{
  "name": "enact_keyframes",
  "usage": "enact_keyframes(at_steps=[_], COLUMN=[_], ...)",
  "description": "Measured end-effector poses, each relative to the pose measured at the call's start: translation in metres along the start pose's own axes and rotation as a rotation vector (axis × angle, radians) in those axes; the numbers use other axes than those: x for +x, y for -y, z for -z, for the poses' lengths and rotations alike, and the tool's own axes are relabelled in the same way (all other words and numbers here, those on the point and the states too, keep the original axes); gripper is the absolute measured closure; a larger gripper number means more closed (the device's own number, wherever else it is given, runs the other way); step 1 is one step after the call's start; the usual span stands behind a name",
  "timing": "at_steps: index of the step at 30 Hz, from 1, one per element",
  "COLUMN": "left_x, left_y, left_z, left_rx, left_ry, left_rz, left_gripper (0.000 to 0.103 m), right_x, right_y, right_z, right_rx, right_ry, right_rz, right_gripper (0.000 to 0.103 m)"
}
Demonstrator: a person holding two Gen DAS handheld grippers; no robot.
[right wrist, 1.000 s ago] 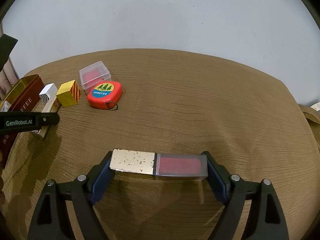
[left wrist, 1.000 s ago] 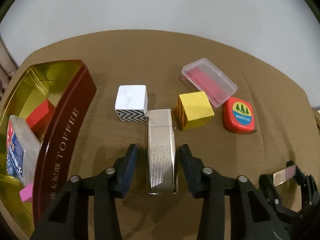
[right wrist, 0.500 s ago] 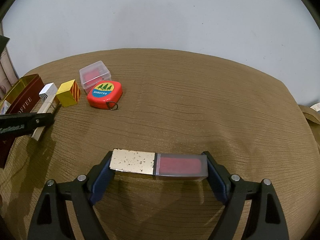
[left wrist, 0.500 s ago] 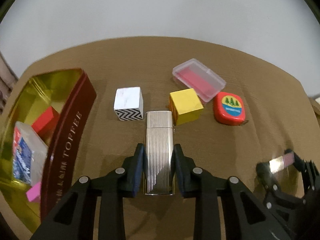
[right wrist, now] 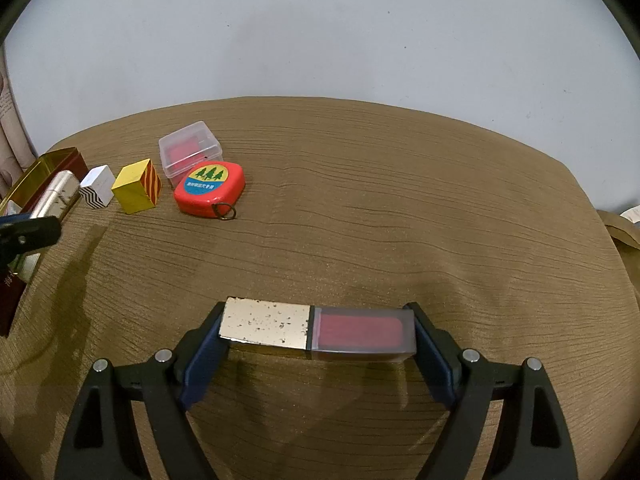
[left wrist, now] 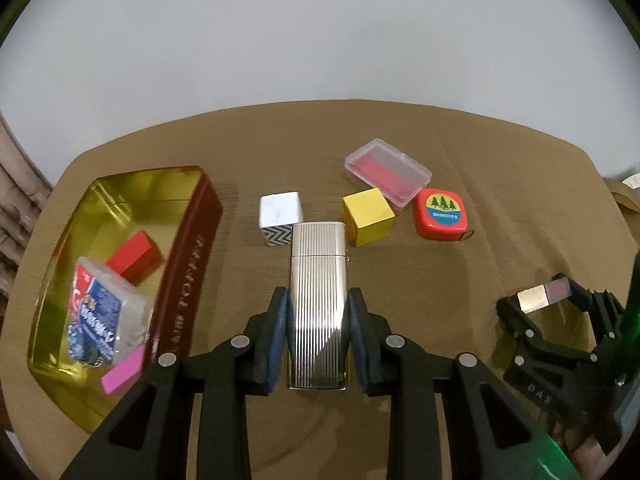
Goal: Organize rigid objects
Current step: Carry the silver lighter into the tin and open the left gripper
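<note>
My left gripper (left wrist: 318, 300) is shut on a ribbed silver lighter (left wrist: 318, 276) and holds it lengthwise above the brown cloth, just in front of a white zigzag cube (left wrist: 280, 208) and a yellow cube (left wrist: 368, 216). In the right wrist view the lighter (right wrist: 56, 196) hangs at the far left beside the tin. My right gripper (right wrist: 316, 320) is shut end to end on a gold-and-red bar (right wrist: 320, 328), low over the cloth. The left wrist view shows that gripper (left wrist: 548, 300) at the right.
A gold toffee tin (left wrist: 192, 248) with dark red walls stands at the left, holding a red block (left wrist: 134, 256), a clear card case (left wrist: 100, 316) and a pink block (left wrist: 122, 376). A clear box (left wrist: 388, 170) and a red tape measure (left wrist: 442, 212) lie beyond the cubes.
The left jaws closed onto the silver lighter and lifted it off the cloth. The right gripper and its bar stayed still.
</note>
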State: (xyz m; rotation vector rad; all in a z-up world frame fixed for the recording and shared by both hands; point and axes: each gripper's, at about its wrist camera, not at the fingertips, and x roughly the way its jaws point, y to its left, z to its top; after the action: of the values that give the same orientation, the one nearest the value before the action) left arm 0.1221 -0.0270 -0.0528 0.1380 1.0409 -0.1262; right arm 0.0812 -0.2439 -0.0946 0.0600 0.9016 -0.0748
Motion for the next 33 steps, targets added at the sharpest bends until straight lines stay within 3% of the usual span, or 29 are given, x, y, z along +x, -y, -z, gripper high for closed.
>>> enact_keyframes(at_steps=[13,22,33], left_x=[-0.046,-0.039,-0.016], left_y=[-0.071,-0.140,-0.192], left_z=[-0.013,-0.003,0.013], left_rx=[-0.068,-0.161,-0.206], left_ry=[0.067,0.041,-0.011], left_rz=[-0.062,-0.160,-0.223], left_gripper=[0.077,0.077,0.077], right_x=[0.000,0.001,0.000], right_y=[0.001,0.001,0.001], right_z=[0.000,0.001,0.001], right_rx=[0.001,0.002,0.003], right_ry=[0.001,0.001,0.001], right_rz=[0.001,0.000,0.000], right_gripper=[0.015,0.015,0.015])
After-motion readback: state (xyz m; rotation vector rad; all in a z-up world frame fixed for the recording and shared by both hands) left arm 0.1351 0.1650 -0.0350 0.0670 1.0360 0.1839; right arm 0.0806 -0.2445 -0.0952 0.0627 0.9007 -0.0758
